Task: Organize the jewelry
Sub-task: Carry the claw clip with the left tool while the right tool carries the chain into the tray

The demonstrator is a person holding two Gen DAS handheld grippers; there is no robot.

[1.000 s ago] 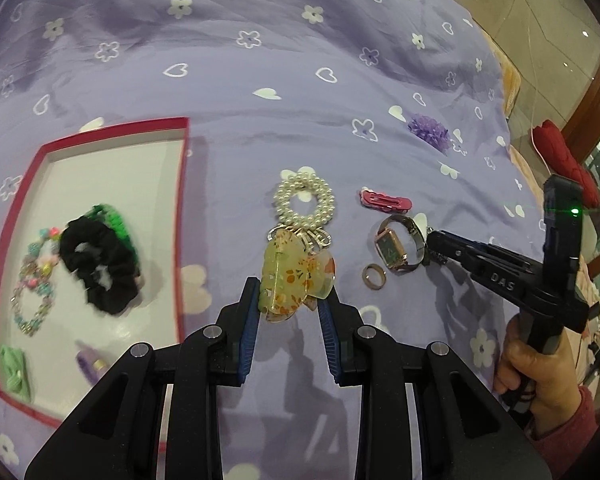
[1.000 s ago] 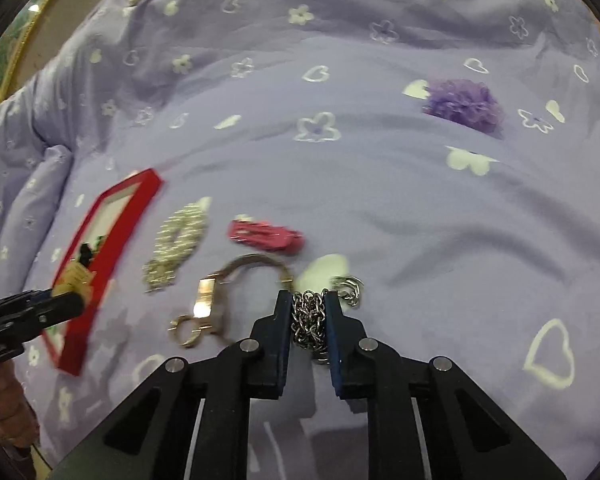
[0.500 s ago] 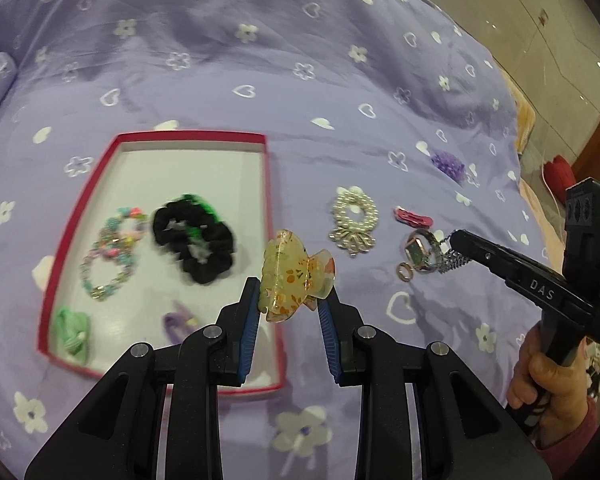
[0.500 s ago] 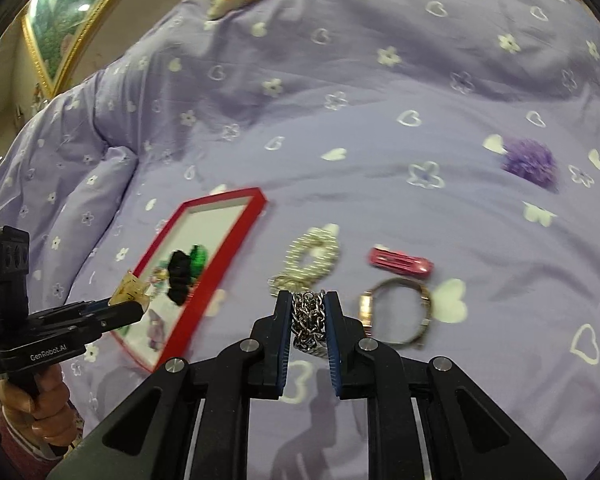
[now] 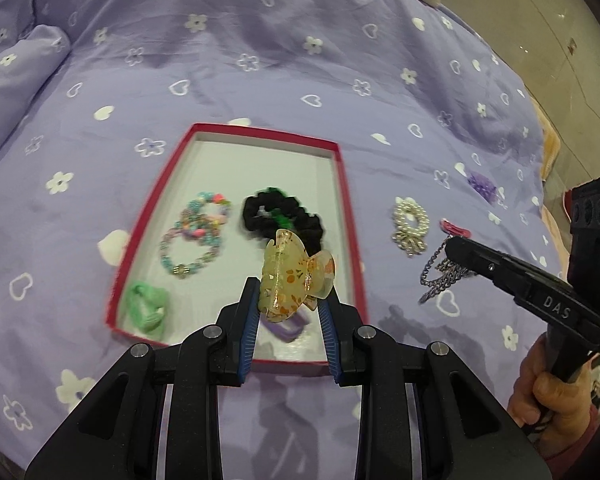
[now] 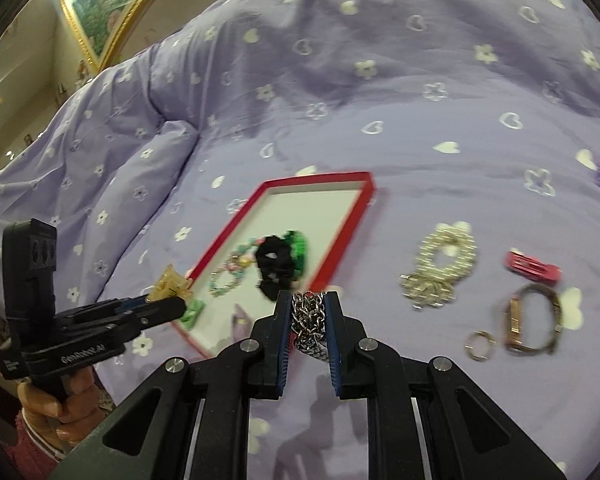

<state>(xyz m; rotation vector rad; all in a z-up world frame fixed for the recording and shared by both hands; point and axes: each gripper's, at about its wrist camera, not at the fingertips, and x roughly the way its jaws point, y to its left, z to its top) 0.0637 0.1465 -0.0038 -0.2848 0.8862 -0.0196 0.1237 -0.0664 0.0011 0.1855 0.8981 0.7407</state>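
Purple bedspread (image 5: 260, 52), gilt-framed painting (image 6: 104, 4)

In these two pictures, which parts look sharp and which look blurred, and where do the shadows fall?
Left wrist view: the left gripper and its hair claw are sharp, the red tray is smeared; shadows fall on the bedspread below the fingers. Right wrist view: the chain is sharp, the watch blurred, edges bent by the fisheye.

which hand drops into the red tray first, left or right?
Left, likely. The left gripper holds the hair claw right over the red tray. The right gripper holds the silver chain beside the tray's rim.
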